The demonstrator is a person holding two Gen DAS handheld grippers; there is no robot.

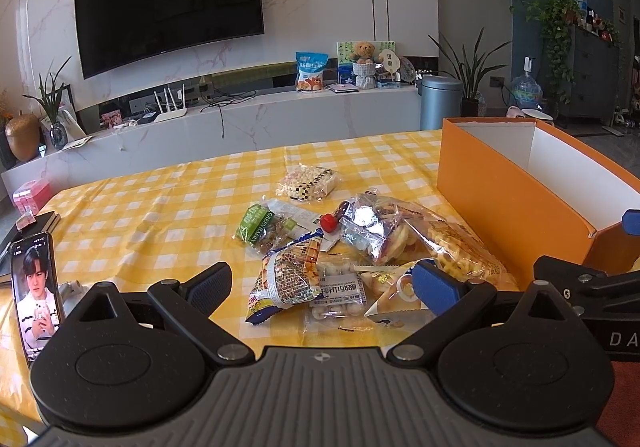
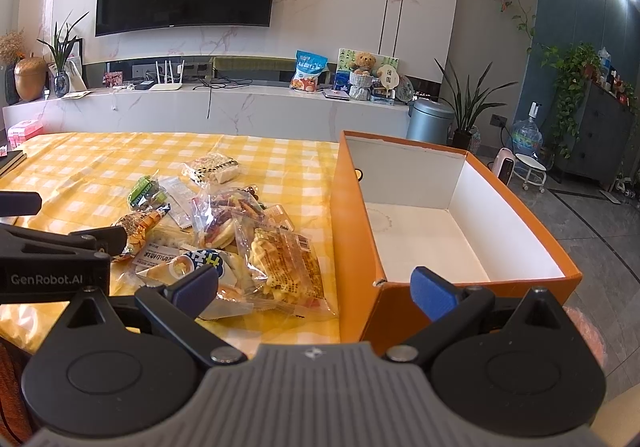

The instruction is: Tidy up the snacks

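A pile of snack packets (image 1: 352, 259) lies on the yellow checked tablecloth (image 1: 160, 207); it also shows in the right wrist view (image 2: 240, 247). An open orange box (image 2: 452, 227) with a white, empty inside stands to the right of the pile, and it shows in the left wrist view (image 1: 520, 199). My left gripper (image 1: 322, 285) is open, just above the near edge of the pile, holding nothing. My right gripper (image 2: 316, 287) is open and empty, over the near left corner of the box, between the box and the pile.
A phone (image 1: 36, 287) stands on a holder at the table's left edge, with dark books (image 1: 24, 231) behind it. A separate packet (image 1: 308, 181) lies farther back. A TV cabinet (image 2: 200, 107) and bin (image 2: 430, 119) stand beyond the table.
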